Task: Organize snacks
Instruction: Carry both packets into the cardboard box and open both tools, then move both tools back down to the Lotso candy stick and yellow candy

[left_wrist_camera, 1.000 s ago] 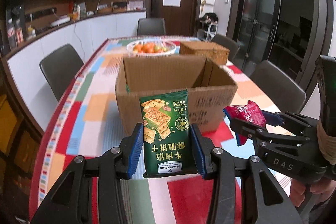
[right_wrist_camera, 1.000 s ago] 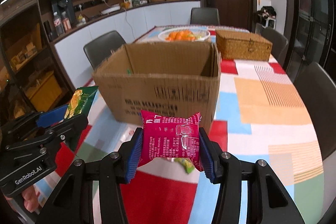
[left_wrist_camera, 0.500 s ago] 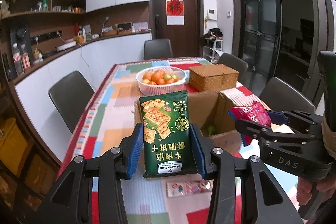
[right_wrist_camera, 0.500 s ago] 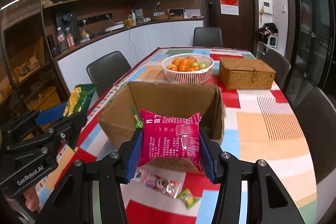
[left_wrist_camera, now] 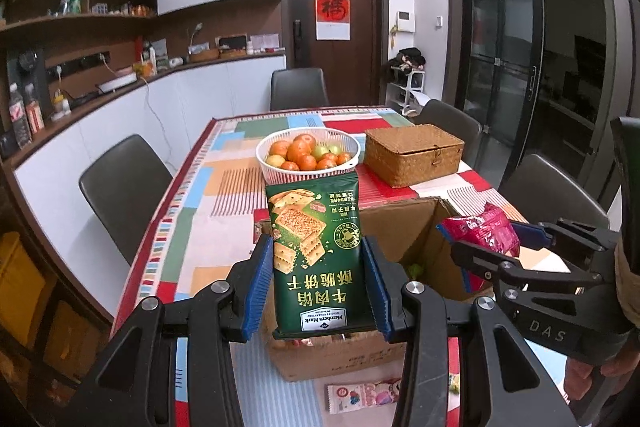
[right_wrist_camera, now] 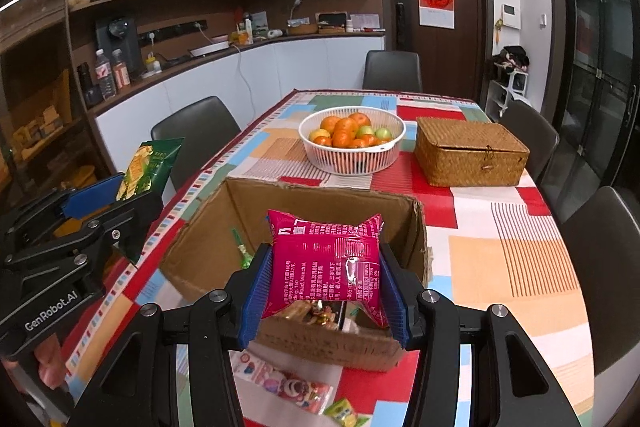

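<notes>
Patchwork-cloth table (right_wrist_camera: 520, 267) under a dim kitchen, and the job looks partway done: at far left, the left tongs (left_wrist_camera: 318, 287) are clenched on one green cracker bag (left_wrist_camera: 318, 259), held upright above the near edge of the one cardboard box (right_wrist_camera: 208, 247). Move right and the right tongs (right_wrist_camera: 324, 287) grip one red snack pack (right_wrist_camera: 326, 267) over the box's open mouth. Inside, a few small wrapped sweets show, too jumbled to count. Left to tidy on the table in front: one pink candy packet (right_wrist_camera: 284, 385) and one small green-yellow sweet (right_wrist_camera: 340, 411).
</notes>
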Demonstrator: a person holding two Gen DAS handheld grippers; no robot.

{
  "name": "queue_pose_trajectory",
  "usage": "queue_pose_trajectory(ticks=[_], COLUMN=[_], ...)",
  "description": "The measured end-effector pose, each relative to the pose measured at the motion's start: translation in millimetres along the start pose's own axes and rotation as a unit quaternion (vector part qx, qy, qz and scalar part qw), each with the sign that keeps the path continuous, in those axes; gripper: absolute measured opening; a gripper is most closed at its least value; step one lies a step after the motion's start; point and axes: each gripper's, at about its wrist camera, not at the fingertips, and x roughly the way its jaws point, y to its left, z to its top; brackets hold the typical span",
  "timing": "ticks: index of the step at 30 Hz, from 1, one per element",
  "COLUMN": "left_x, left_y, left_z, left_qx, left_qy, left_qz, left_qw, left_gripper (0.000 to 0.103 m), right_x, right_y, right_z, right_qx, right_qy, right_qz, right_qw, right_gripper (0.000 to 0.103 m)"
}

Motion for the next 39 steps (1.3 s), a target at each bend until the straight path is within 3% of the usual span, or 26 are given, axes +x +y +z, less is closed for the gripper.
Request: queue_pose_trajectory(ticks=[14,15,16,18,22,31,39], left_x=[64,65,64,59,37,-7,-33], left_y=[3,2,1,1,-2,-19,-36], left_z=[15,13,13,12,2,-25,-48], left_qx=[0.006,0.012,0.015,0.018,0.022,0.047,0.092], left_qy=[0.052,0.051,0.048,0.038,0.027,0.022,0.017], left_qz=[-0.005,0.008,0.015,0.027,0.027,-0.015,-0.023], left_qw=[0.9986,0.9986,0.9986,0.9988,0.999,0.9985,0.9953], left_gripper=[0.046,0.049,0.055,0.062,0.065,0.068,0.071], right_x=[56,58,59,58,46,-7,-37], right_y=[-7,-8,-8,-9,-10,0,6], right_z=[9,9,9,8,5,-17,-40], right_qx=[-0.002,-0.001,-0.001,0.0,-0.002,-0.017,-0.038], right_qy=[0.061,0.063,0.062,0.057,0.047,0.007,-0.006], right_qz=[-0.017,-0.017,-0.017,-0.022,-0.03,-0.015,-0.012], right_qw=[0.998,0.998,0.998,0.998,0.998,1.0,0.999], right_gripper=[0.052,0.053,0.062,0.069,0.069,0.069,0.069])
